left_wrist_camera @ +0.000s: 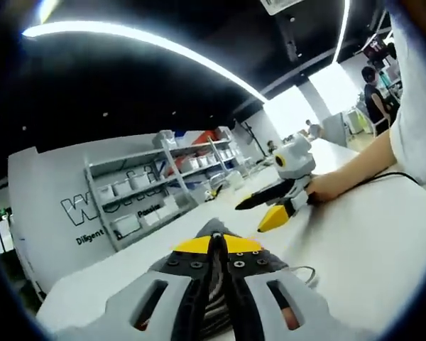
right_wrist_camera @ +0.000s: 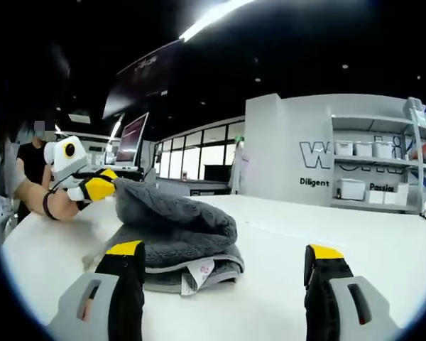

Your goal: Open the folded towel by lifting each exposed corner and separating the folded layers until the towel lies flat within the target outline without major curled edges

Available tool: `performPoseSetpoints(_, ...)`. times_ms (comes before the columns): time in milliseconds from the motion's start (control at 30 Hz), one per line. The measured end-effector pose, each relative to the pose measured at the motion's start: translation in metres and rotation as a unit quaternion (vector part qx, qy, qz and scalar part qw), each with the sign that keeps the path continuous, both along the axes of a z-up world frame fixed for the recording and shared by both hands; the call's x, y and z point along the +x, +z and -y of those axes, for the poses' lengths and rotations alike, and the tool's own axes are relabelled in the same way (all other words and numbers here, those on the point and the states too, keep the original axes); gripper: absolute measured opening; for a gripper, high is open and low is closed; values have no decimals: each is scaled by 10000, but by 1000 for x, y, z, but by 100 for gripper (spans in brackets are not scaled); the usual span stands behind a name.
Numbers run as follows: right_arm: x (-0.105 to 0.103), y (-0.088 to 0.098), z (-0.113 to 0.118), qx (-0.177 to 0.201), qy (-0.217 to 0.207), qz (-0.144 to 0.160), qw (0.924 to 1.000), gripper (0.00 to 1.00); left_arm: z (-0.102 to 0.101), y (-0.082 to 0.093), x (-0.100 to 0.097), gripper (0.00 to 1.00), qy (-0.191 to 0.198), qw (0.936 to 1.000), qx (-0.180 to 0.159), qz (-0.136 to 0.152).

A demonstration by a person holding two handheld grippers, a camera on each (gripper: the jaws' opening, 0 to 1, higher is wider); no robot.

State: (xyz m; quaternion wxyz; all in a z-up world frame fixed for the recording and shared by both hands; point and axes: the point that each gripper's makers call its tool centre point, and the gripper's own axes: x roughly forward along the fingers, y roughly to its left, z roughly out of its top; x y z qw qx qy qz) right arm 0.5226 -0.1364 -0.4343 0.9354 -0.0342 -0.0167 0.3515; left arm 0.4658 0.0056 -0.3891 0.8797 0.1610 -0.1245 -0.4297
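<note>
Left gripper [right_wrist_camera: 108,182] pinched shut on a raised corner of the grey folded towel [right_wrist_camera: 174,234], white table [right_wrist_camera: 326,227] beneath; right gripper [right_wrist_camera: 224,273] wide open, holding nothing, near the towel

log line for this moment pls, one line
left gripper: shut on towel corner, lifted | right gripper: open, facing towel | towel: folded on table

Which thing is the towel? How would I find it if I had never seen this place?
Start at the big white table in front of the grey wall with shelves. Near its middle lies a soft, dark grey folded towel, with a small white tag poking out at the bottom edge. It is the only fluffy thing there, and the left gripper, with yellow tips, is pinching up its top layer.
</note>
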Motion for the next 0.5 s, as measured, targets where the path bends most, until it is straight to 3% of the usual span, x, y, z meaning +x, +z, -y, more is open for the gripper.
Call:
performPoseSetpoints(133, -2, 6, 1, 153, 81, 82, 9998, 95, -16, 5, 10, 4, 233, 9993, -265, -156)
performPoseSetpoints(233, -4, 10, 3, 334, 119, 100, 9993, 94, -25, 5, 15, 4, 290, 9969, -576, -460)
performPoseSetpoints(333, -6, 14, 3, 494, 169, 139, 9985, 94, -40, 6, 22, 4, 534, 9947, -718, -508)
performPoseSetpoints(500, -4, 10, -4, 495, 297, 21, 9983, 94, -67, 6, 33, 4, 845, 9862, -1175, -797)
